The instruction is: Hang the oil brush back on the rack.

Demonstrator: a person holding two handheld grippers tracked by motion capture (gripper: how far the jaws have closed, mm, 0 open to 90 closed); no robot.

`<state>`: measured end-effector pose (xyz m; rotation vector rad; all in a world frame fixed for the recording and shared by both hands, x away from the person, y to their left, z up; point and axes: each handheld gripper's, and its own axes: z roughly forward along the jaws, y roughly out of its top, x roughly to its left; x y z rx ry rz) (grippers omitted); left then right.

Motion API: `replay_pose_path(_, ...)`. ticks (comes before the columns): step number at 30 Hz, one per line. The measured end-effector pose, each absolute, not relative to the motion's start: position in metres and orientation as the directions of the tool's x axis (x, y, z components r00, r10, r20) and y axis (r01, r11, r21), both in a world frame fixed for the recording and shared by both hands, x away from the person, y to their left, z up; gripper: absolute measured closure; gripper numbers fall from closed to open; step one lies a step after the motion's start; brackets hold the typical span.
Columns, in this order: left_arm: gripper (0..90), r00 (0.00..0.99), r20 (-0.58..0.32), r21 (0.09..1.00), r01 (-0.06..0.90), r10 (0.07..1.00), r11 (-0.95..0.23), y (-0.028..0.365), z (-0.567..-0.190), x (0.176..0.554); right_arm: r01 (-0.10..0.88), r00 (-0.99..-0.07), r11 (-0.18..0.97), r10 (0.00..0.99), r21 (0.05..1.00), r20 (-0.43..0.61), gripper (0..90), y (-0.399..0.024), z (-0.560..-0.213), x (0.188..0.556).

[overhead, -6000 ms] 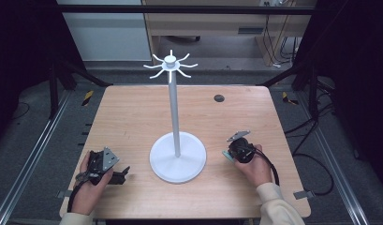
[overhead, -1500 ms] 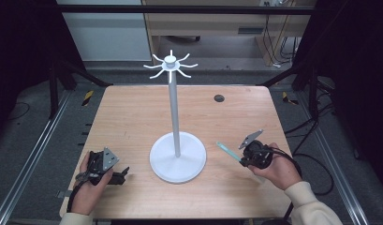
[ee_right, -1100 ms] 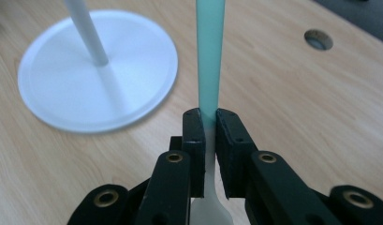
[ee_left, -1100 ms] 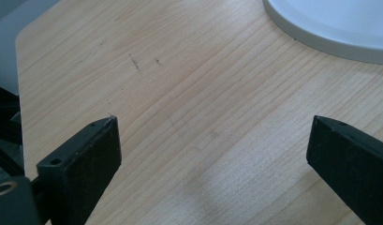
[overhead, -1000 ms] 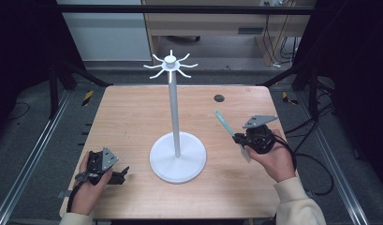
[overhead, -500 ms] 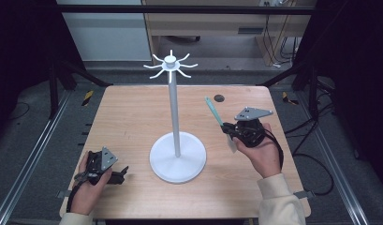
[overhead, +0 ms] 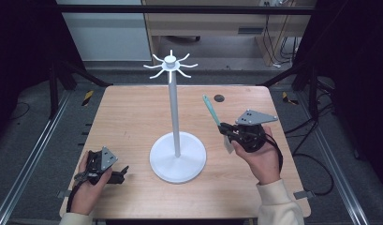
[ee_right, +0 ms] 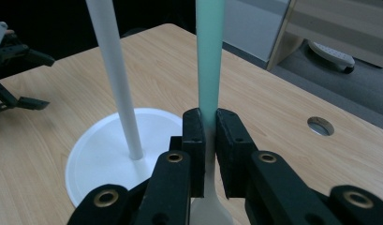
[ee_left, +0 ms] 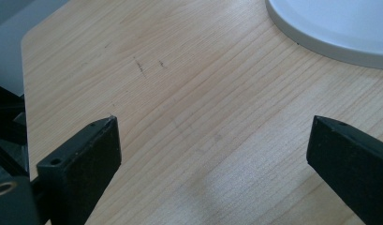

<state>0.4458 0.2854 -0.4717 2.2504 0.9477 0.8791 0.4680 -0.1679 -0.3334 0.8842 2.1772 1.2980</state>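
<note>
A: Where is the slim teal-handled utensil with the pale end (ee_right: 210, 56)?
B: Clenched upright in the right gripper (overhead: 225, 129) jaws, beside the white hook stand (overhead: 174, 112).
A: The left gripper (ee_left: 212, 150)?
B: Jaws released, low over the wooden worktop (overhead: 128, 117).

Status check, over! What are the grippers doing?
Right hand-held gripper shut on teal-handled utensil, raised beside white hook stand. Left hand-held gripper open, resting on wooden table. Nothing in the way.

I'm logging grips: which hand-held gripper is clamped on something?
The right hand-held gripper, shut on the green-handled utensil; the left hand-held gripper is open over bare table.
</note>
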Motion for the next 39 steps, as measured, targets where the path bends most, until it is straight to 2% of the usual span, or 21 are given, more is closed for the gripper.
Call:
replay_pose_path(24, 2.6, 0.537, 0.355, 0.679, 0.415, 0.765, -0.606, 0.286, -0.472, 0.445, 0.155, -0.691, 0.271, 0.717, 0.95, -0.092, 82.4, -0.16, -0.291, 0.438)
replay_pose_path(39, 2.6, 0.535, 0.357, 0.676, 0.418, 0.766, -0.607, 0.286, -0.472, 0.445, 0.113, -0.709, 0.227, 0.7, 0.967, -0.081, 82.4, -0.156, -0.271, 0.432)
